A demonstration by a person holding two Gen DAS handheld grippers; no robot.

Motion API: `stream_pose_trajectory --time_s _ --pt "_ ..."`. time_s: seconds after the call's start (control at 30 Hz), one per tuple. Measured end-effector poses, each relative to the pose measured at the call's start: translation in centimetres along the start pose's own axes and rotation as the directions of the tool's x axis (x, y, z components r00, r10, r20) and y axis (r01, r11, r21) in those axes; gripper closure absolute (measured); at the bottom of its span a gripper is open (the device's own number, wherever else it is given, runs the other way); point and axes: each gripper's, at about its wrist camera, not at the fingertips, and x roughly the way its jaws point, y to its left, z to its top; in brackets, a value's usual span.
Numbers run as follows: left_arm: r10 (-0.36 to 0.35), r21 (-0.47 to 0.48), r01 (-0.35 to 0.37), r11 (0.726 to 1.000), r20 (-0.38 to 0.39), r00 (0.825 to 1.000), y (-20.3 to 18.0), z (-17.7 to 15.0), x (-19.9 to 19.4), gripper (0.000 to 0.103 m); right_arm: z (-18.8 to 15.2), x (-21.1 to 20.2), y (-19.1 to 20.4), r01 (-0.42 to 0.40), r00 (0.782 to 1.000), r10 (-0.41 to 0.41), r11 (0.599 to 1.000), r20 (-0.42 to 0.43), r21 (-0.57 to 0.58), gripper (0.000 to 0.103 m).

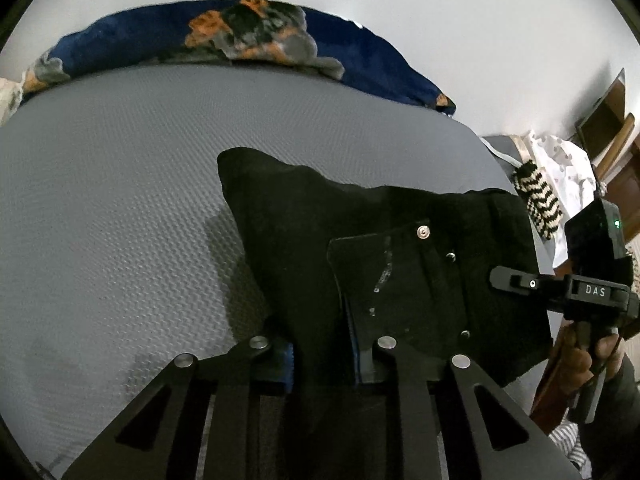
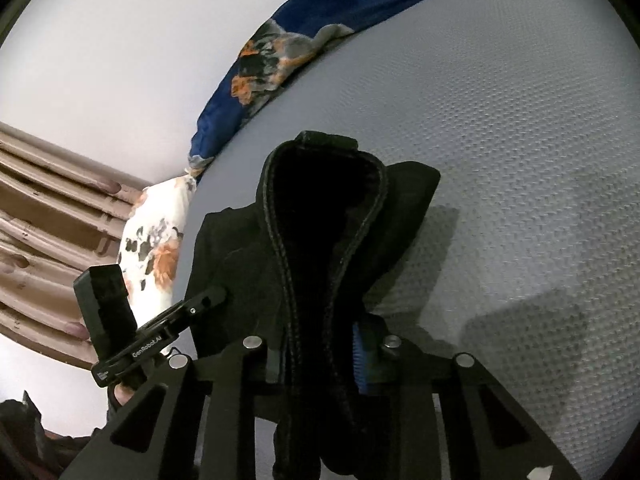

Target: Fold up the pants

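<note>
In the left wrist view the left gripper (image 1: 324,356) has its two fingers drawn close on a bunch of the black pants (image 1: 360,240), the cloth packed between the blue pads at the bottom centre of the frame. A stiff dark patch with a metal rivet shows on the cloth just above the fingers. From there the pants spread up and to the right, their upper left corner lifted off the grey textured mattress (image 1: 120,200) and casting a shadow on it.

At the right edge the right gripper (image 1: 500,280) reaches in to the pants' border — a hand (image 1: 584,360) below grips its handle.

In the right wrist view the right gripper's narrow fingers pinch a thick stitched hem, which loops upward through the centre of the frame. The left gripper shows at lower left, its tip at the cloth's edge.

Beyond the mattress lie a navy floral blanket (image 1: 240,36) — upper centre — and a white floral pillow (image 2: 156,248).
</note>
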Motion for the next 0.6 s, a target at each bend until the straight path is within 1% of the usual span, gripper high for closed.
stream_pose_trajectory --time_s 0.1,0.33,0.5,0.6 --pt "0.011 -0.02 -0.01 1.0 0.019 1.0 1.7 0.4 -1.2 0.083 0.8 1.3 1.2 -0.026 1.0 0.026 1.0 -0.009 -0.014 0.08" --pt "0.083 -0.035 -0.08 0.996 0.077 0.994 5.8 2.9 -3.4 0.083 3.6 5.4 3.4 -0.09 0.996 0.089 0.995 -0.032 -0.034 0.08" --pt "0.133 -0.037 -0.13 0.991 0.104 0.986 8.2 4.7 -4.1 0.083 5.8 8.4 5.0 -0.122 0.992 0.12 0.991 -0.048 -0.05 0.08" --pt "0.148 -0.045 -0.144 0.989 0.113 0.982 9.4 5.7 -4.0 0.083 7.2 9.6 5.5 -0.131 0.99 0.128 0.99 -0.057 -0.051 0.08"
